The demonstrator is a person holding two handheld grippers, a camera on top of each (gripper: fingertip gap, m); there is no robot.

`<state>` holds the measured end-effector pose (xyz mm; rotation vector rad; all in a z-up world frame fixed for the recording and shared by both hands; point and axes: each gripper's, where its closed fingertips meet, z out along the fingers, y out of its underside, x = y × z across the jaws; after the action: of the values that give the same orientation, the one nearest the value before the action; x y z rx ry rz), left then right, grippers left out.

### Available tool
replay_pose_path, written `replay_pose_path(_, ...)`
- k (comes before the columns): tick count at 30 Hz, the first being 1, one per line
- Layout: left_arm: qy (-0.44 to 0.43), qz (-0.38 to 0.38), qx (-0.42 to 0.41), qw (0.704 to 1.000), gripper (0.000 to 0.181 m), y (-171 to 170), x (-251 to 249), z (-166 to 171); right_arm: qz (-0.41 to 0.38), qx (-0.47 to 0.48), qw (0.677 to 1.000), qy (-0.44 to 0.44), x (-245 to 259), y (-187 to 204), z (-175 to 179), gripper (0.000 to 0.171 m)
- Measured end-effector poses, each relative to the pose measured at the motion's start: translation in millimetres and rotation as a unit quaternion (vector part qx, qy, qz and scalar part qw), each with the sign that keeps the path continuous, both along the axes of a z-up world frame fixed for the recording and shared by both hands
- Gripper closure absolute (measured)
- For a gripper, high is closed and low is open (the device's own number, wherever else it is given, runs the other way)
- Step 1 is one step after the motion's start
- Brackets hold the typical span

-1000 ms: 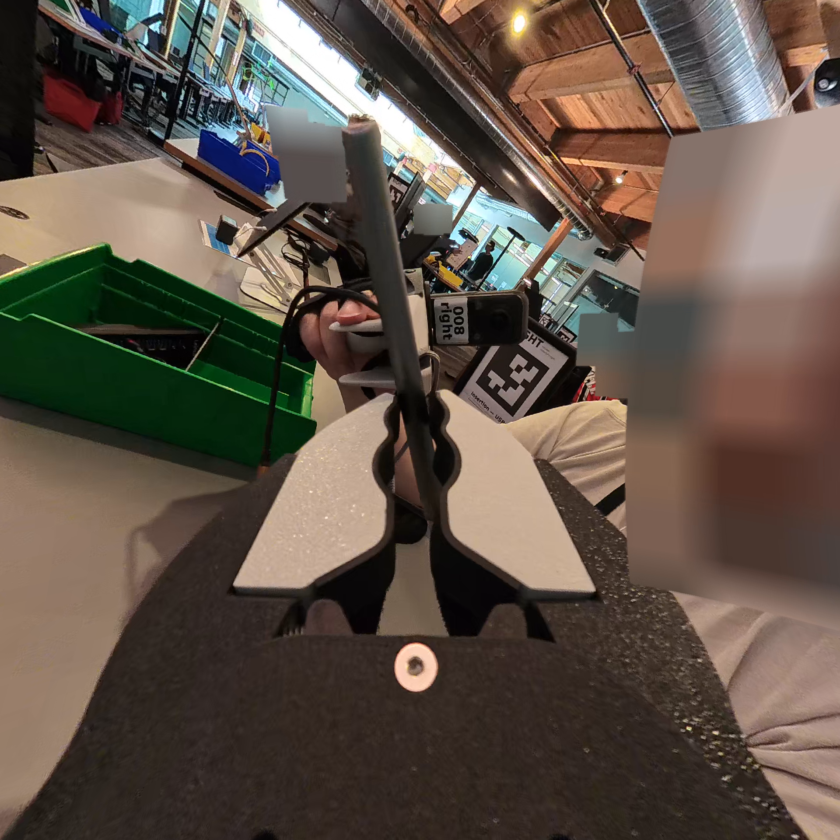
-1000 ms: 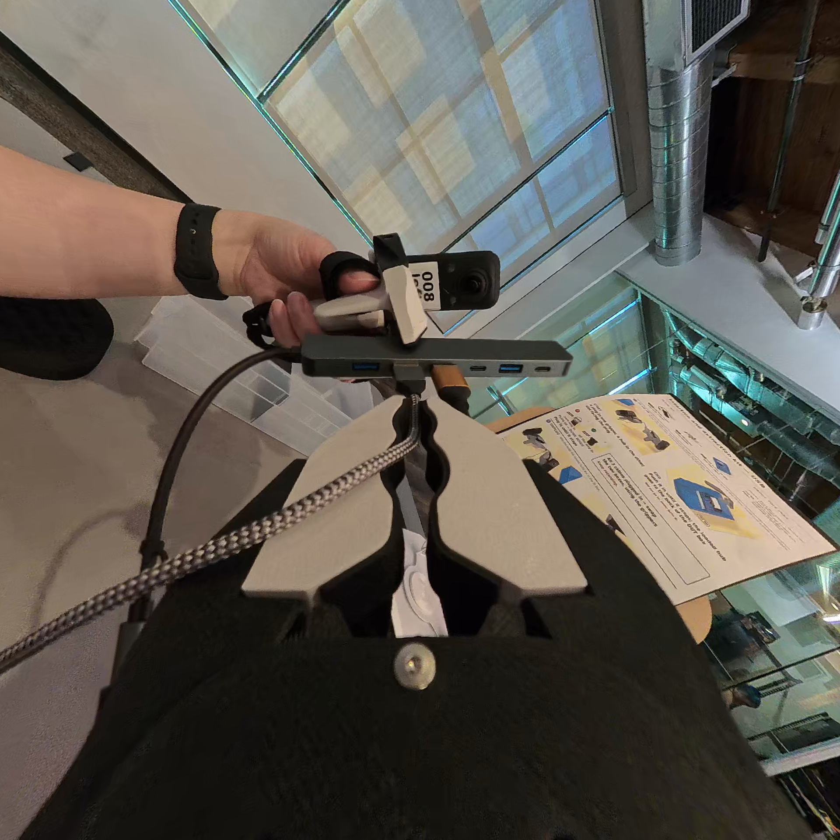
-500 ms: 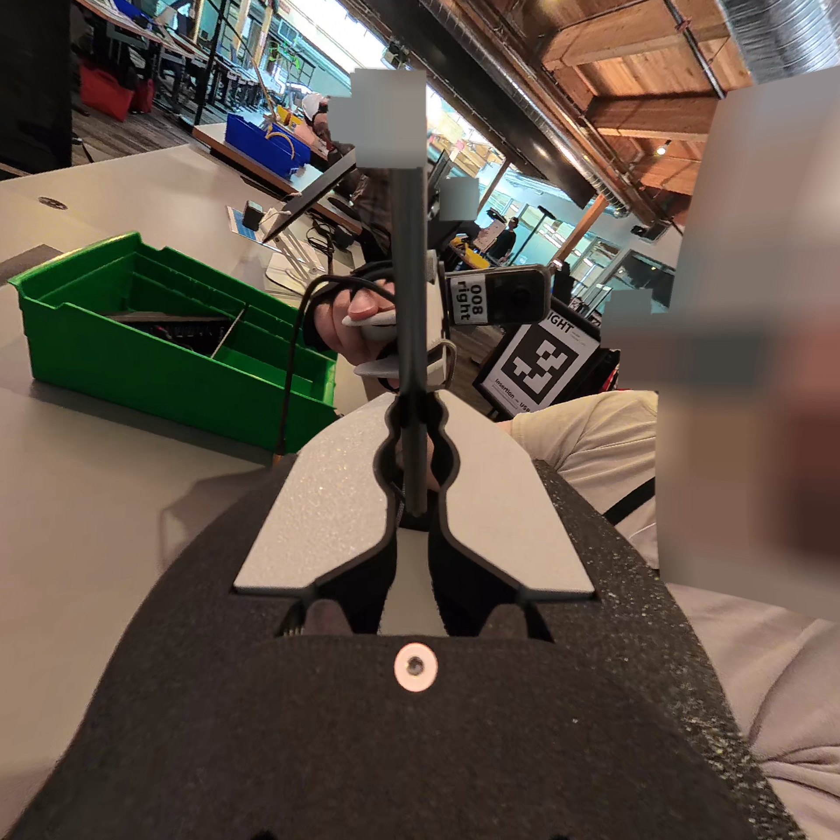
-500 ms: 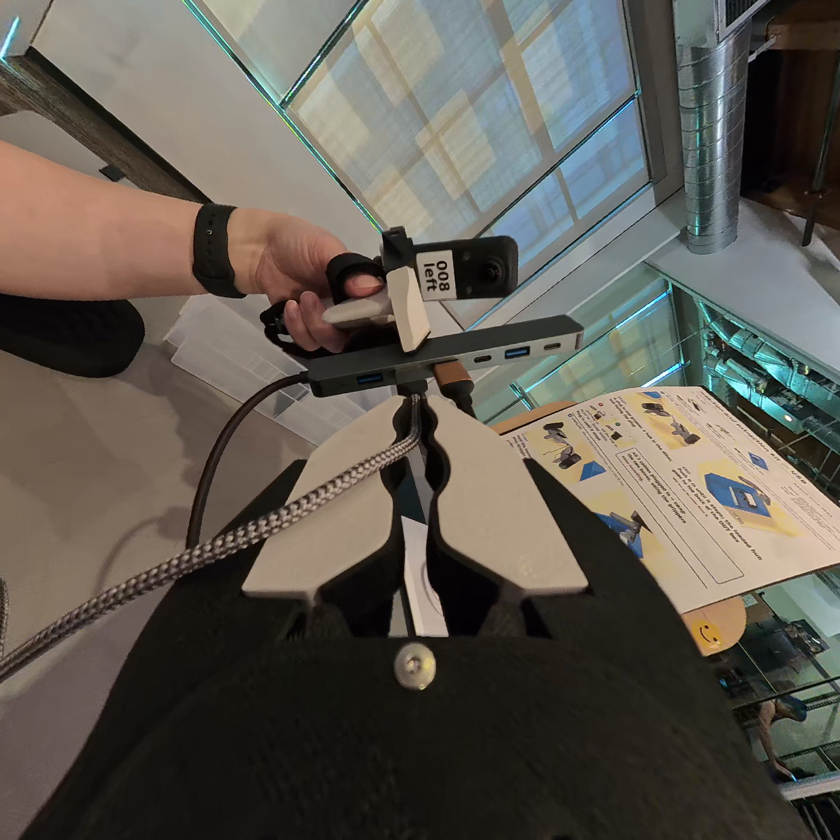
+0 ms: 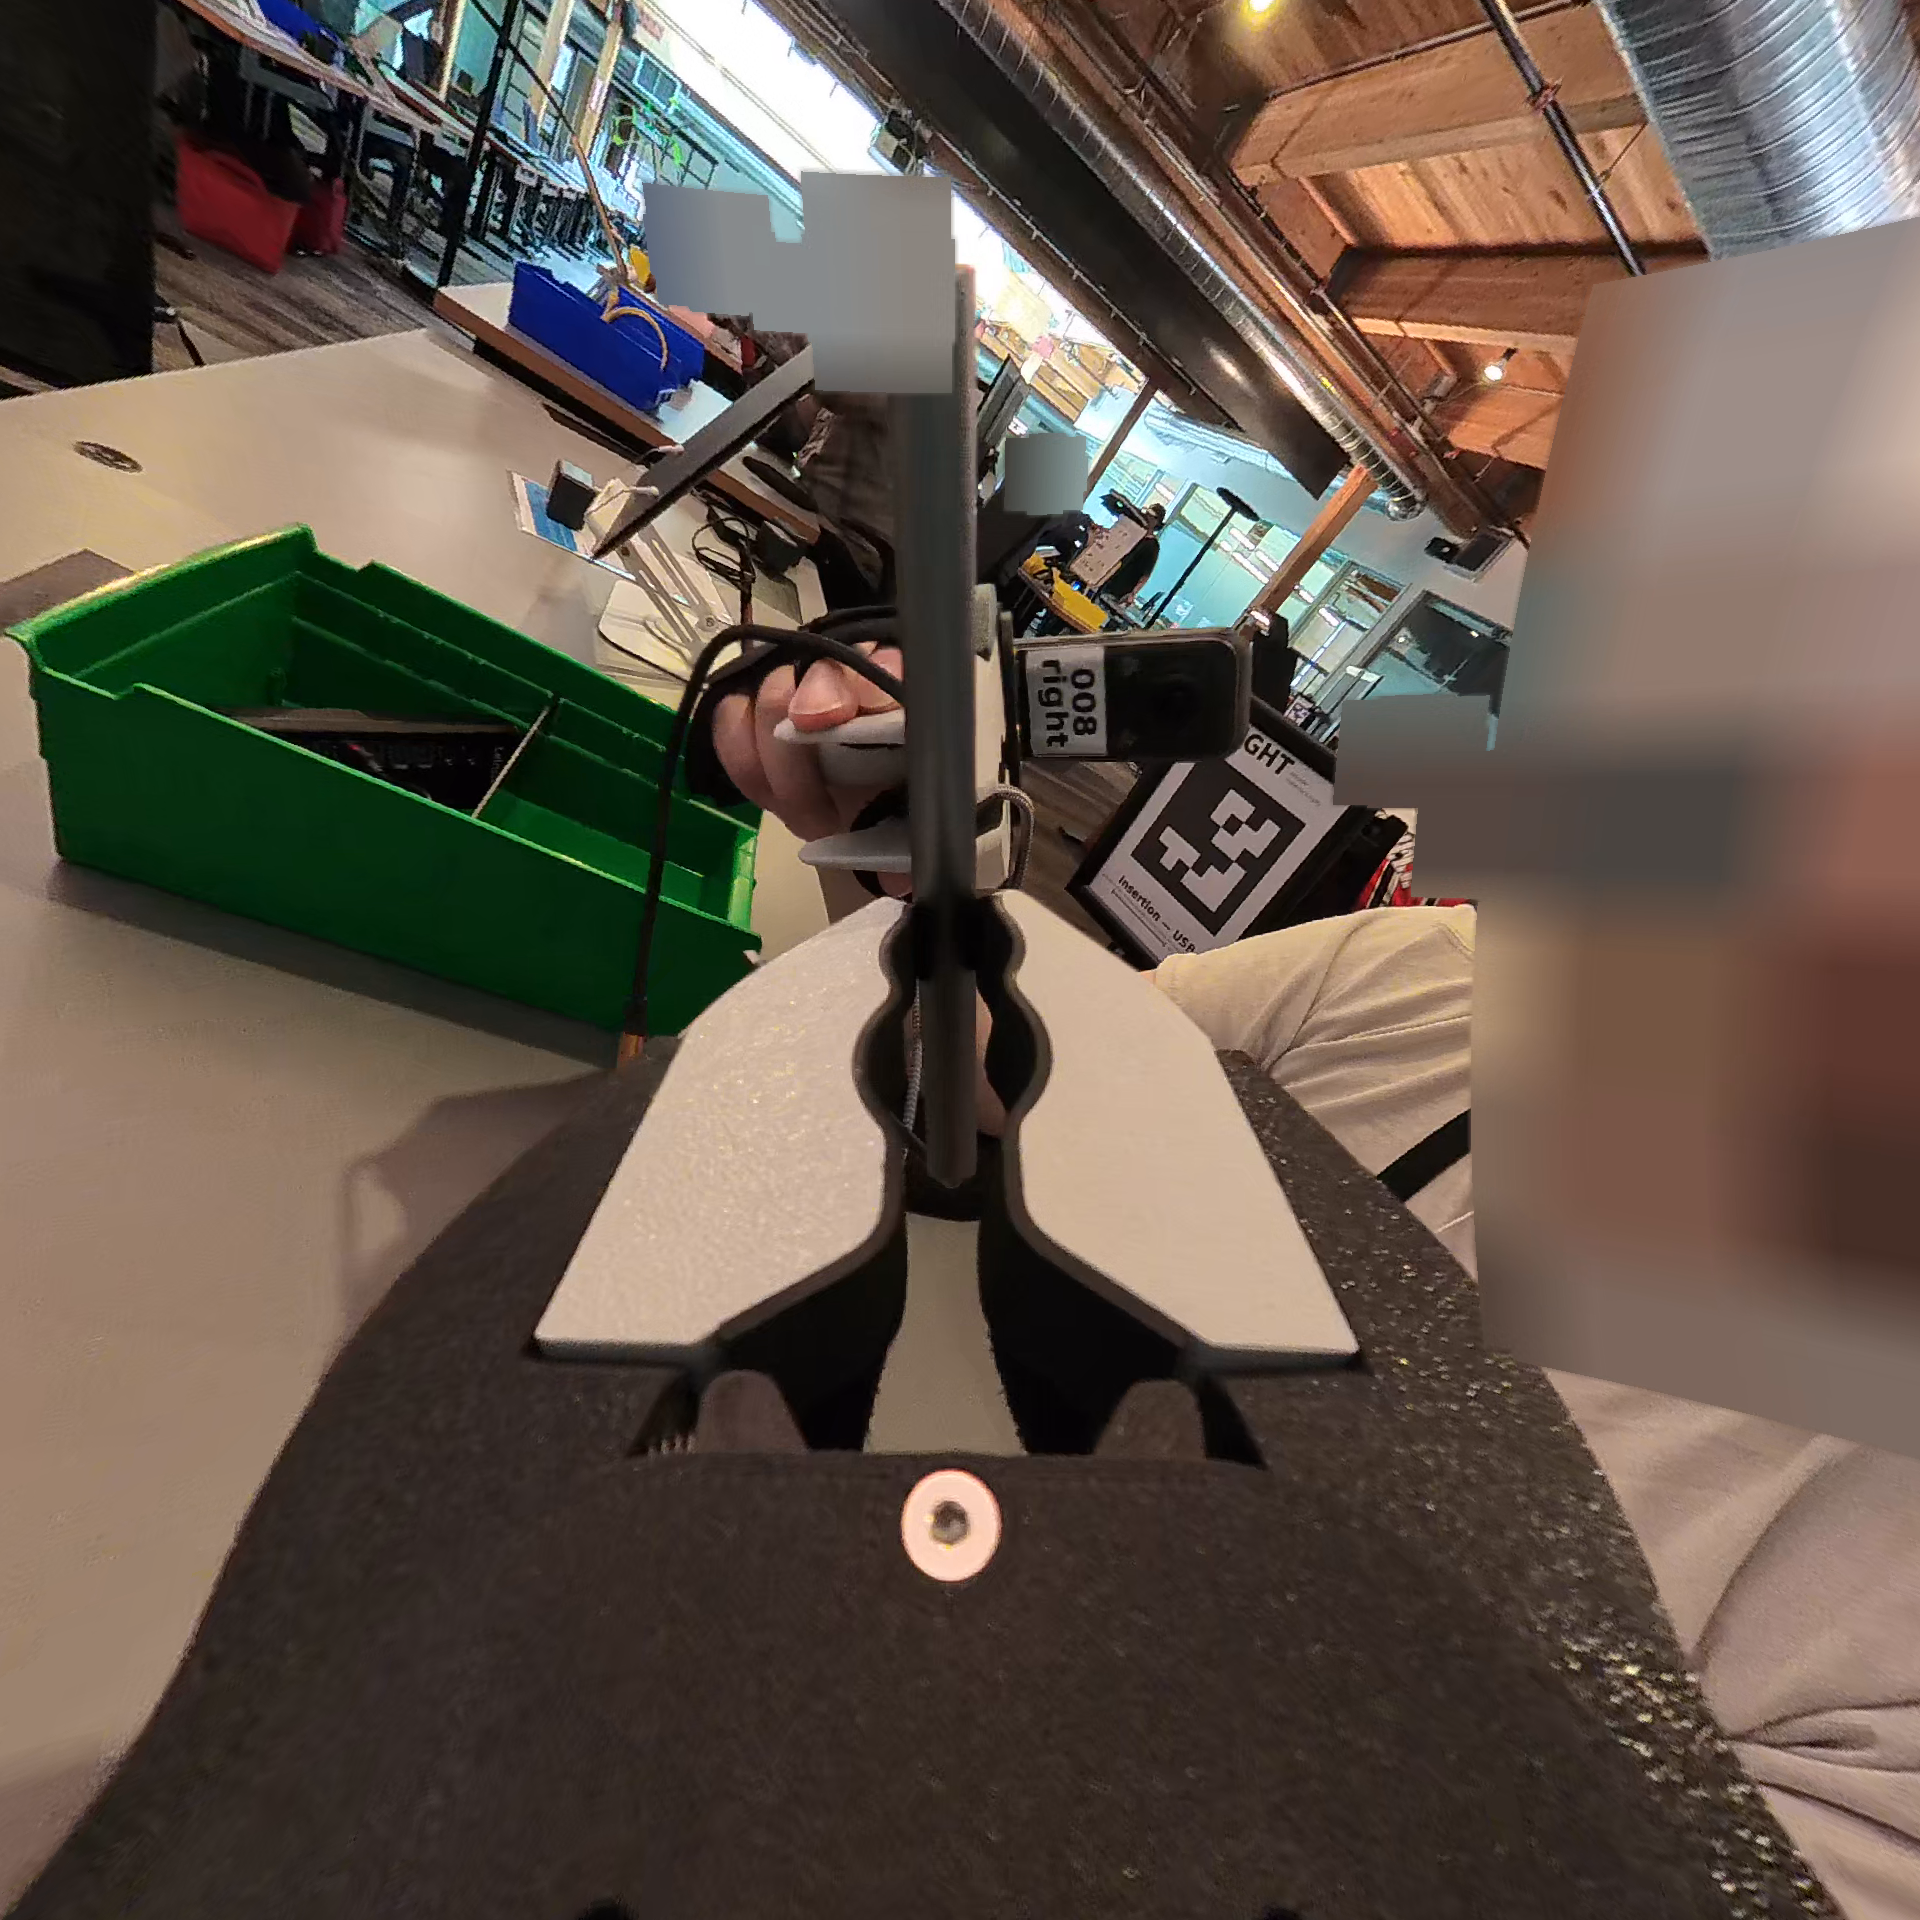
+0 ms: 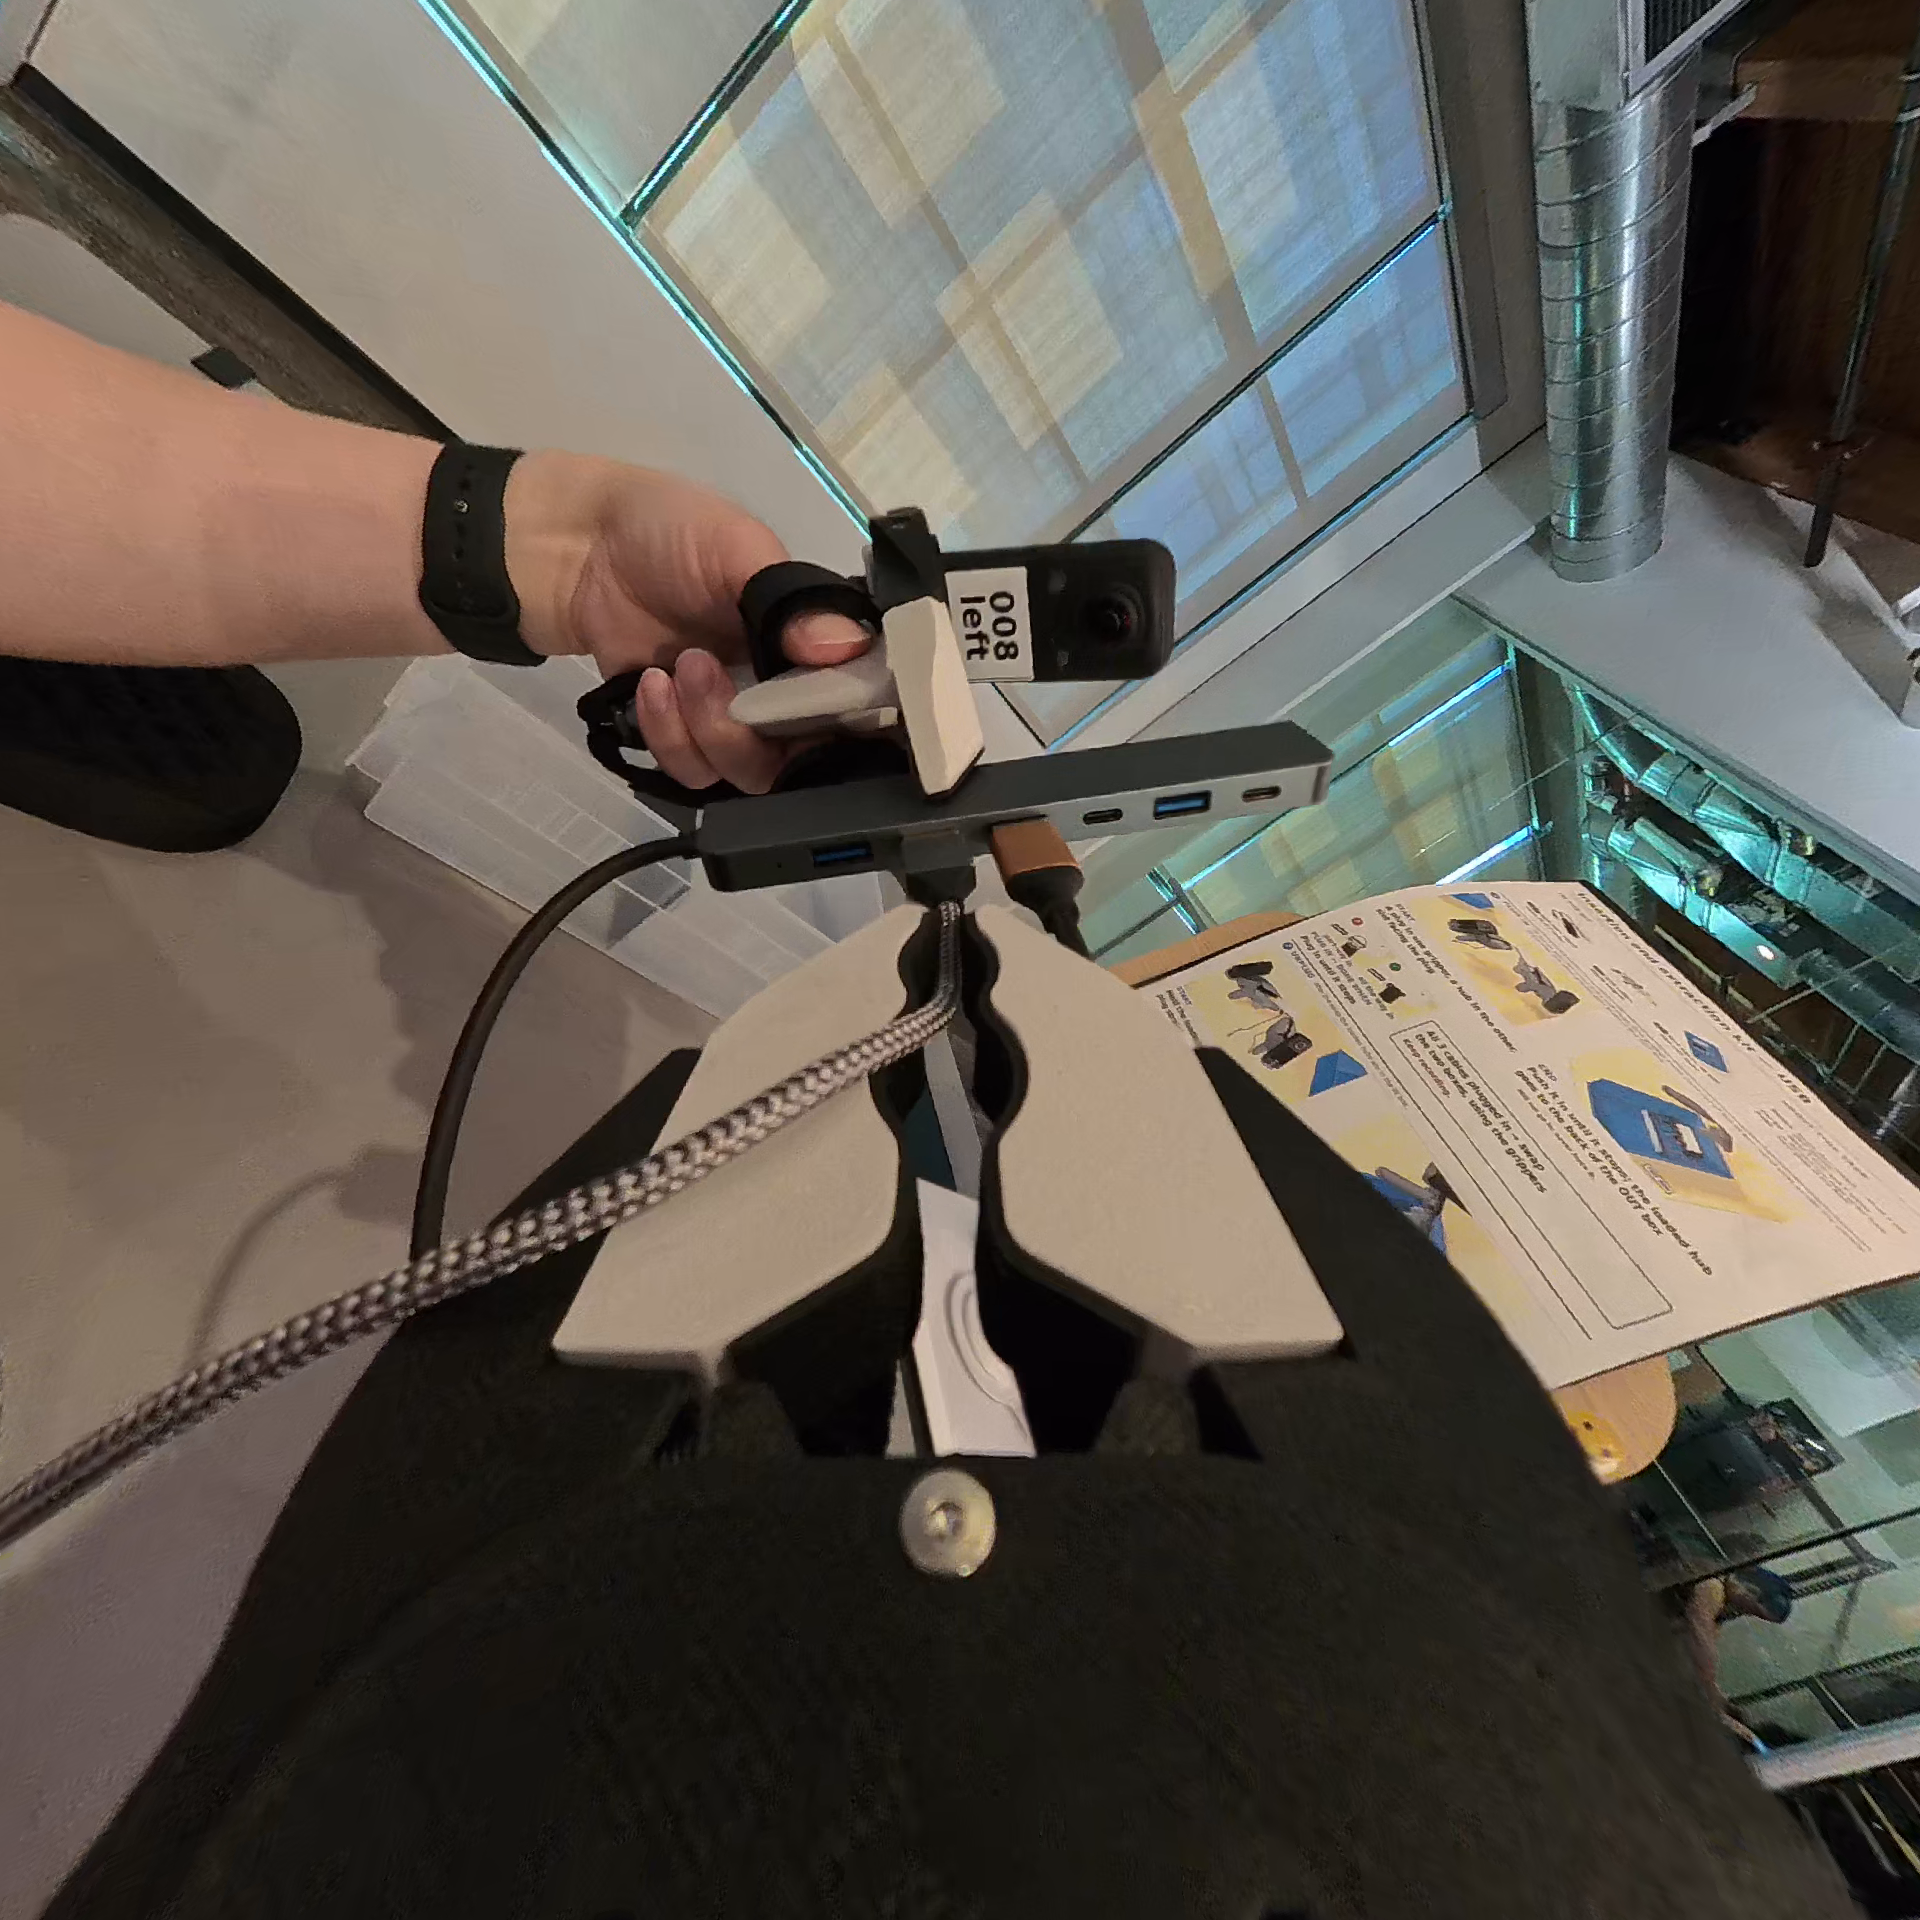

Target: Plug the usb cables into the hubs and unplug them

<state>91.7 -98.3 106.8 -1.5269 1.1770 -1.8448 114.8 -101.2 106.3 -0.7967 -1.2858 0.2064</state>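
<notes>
- Up close, the left gripper (image 5: 948, 997) has its jaws clamped on a grey USB hub (image 5: 938, 644).
- Right gripper (image 6: 951, 935) jaws pinch a braided cable (image 6: 644, 1153) plugged into that hub.

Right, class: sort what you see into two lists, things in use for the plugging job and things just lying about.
In use:
- grey hub, clamped in left gripper
- braided cable, gripped by right gripper
- copper-collared plug in the hub
- hub's own black lead

Lying about:
- green bin
- instruction sheet
- clear tray
</notes>
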Motion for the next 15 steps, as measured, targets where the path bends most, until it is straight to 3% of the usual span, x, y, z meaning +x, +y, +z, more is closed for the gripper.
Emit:
replay_pose_path(1, -0.001, -0.001, -0.003, 1.000, 0.171, 1, 0, 0, -0.006, 0.004, 1.000, -0.009, 1, 1, -1, 0.167)
replay_pose_path(9, -0.026, 0.002, -0.044, 0.999, 0.171, 11, -9, 5, -0.053, 0.016, 0.995, -0.080, 25, -6, 1, 0.164)
replay_pose_path(15, -0.020, 0.012, -0.048, 0.999, 0.171, 17, -13, 2, -0.009, 0.036, 0.999, 0.035, 38, -32, 46, 0.165)
